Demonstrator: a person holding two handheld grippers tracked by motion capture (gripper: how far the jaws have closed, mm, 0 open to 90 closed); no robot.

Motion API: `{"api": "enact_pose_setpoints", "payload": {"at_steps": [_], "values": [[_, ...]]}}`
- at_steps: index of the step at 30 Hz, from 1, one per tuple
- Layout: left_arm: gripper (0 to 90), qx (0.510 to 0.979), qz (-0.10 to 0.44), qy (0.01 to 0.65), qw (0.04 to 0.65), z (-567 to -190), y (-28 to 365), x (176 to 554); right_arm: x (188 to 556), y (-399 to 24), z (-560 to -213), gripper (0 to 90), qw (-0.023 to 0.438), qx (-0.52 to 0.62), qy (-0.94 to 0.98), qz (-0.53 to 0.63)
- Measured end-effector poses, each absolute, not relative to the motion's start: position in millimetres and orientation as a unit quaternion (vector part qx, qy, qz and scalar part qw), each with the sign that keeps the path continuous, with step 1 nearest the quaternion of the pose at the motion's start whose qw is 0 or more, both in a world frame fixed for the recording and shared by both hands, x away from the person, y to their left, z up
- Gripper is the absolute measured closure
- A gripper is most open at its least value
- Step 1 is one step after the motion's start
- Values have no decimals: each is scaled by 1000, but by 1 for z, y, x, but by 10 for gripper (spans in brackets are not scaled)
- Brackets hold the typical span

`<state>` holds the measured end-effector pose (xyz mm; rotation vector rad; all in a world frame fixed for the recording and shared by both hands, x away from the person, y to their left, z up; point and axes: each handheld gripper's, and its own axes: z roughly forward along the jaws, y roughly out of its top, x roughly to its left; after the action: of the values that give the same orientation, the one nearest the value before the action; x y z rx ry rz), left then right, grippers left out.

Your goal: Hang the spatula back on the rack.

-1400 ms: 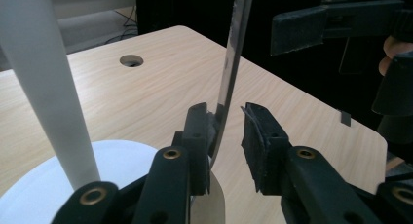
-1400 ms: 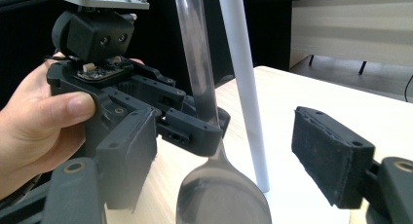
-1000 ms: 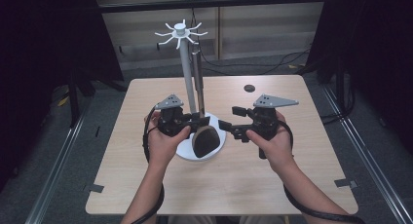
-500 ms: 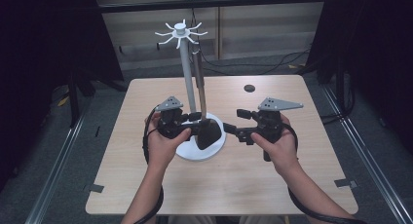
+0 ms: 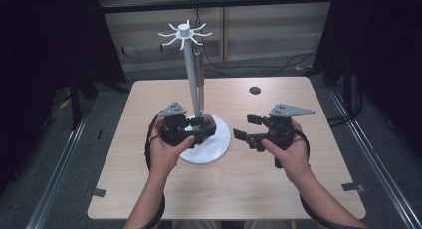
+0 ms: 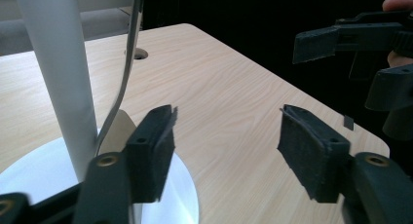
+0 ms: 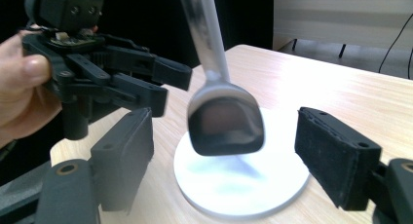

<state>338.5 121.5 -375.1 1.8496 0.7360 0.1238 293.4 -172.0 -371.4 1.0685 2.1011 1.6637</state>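
While a metal spatula [image 7: 225, 121] hangs above the white stand [image 5: 217, 145] base, the left claw [image 5: 205, 128] beside it and right claw [image 5: 244, 127] nearby both gape, released

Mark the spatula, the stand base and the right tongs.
spatula [image 7: 225, 124], right gripper view, on its blade.
stand base [image 5: 219, 148], high view, bare right part of the white disc.
right tongs [image 5: 247, 127], high view, between the fingertips.

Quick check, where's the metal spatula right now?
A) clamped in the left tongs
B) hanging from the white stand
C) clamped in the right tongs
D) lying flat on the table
B: the spatula hangs beside the white stand pole, its blade over the round base, while the right tongs and the left tongs are both open and empty.
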Motion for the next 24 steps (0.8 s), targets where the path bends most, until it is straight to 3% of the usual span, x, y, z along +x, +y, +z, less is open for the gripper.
{"api": "enact_pose_setpoints", "payload": {"at_steps": [8, 24], "values": [[176, 789, 63, 294, 535, -382, 127, 330, 288, -184, -382, 212, 125, 381, 720, 567], [121, 789, 71, 303, 530, -402, 145, 316, 280, -205, -398, 201, 123, 398, 718, 558]]}}
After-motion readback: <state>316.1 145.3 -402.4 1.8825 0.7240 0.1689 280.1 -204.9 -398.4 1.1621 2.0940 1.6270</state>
